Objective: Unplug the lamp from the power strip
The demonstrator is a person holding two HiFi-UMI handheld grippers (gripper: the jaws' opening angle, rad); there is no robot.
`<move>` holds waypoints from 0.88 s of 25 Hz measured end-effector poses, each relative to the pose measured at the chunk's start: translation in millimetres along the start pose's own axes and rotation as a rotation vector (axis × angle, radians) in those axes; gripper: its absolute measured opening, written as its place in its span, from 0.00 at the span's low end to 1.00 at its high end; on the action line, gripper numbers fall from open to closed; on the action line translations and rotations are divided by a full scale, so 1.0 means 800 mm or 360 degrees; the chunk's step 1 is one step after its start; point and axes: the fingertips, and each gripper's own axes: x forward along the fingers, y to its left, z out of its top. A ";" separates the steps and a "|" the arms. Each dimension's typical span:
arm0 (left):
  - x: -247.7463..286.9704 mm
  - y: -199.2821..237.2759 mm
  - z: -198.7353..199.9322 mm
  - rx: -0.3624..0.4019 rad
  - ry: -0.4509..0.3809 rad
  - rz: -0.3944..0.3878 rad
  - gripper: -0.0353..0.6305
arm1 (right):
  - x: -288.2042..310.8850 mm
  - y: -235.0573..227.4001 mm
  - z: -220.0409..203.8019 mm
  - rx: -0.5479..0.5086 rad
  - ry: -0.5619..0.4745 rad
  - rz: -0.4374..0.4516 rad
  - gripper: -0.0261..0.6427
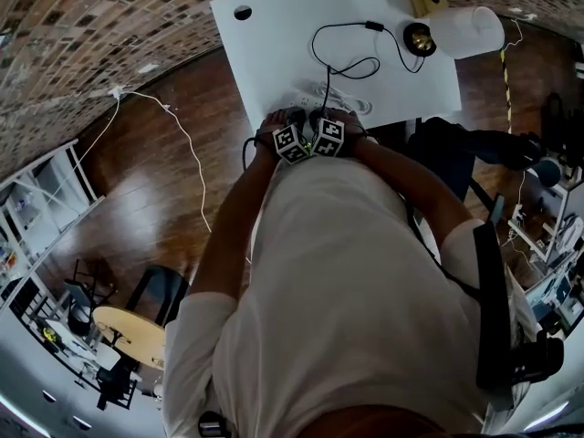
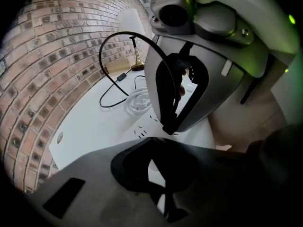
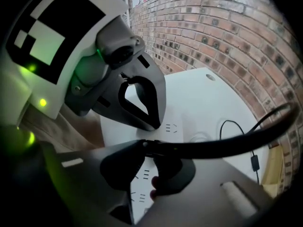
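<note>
The lamp (image 1: pixel 422 38), with a brass base and a white shade, stands at the far right of the white table (image 1: pixel 274 35). Its black cord (image 1: pixel 365 62) loops back to the table's near edge. There my right gripper (image 1: pixel 321 119) is shut on the black plug (image 3: pixel 166 170), right over the white power strip (image 3: pixel 173 126). The plug's prongs are hidden. My left gripper (image 1: pixel 294 119) is beside it, shut, with its tips (image 3: pixel 154 125) down on the strip. In the left gripper view the right gripper (image 2: pixel 169 126) reaches the strip (image 2: pixel 142 132).
The strip's white cable lies coiled (image 1: pixel 345 100) just beyond the grippers. A cable hole (image 1: pixel 243 13) is at the table's far left corner. A brick wall runs behind the table. A dark chair (image 1: pixel 456 142) stands to the right over a wooden floor.
</note>
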 end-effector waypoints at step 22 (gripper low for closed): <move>0.006 -0.010 0.008 0.0217 -0.0006 -0.0008 0.03 | -0.007 0.001 -0.012 0.0098 -0.0098 0.0023 0.12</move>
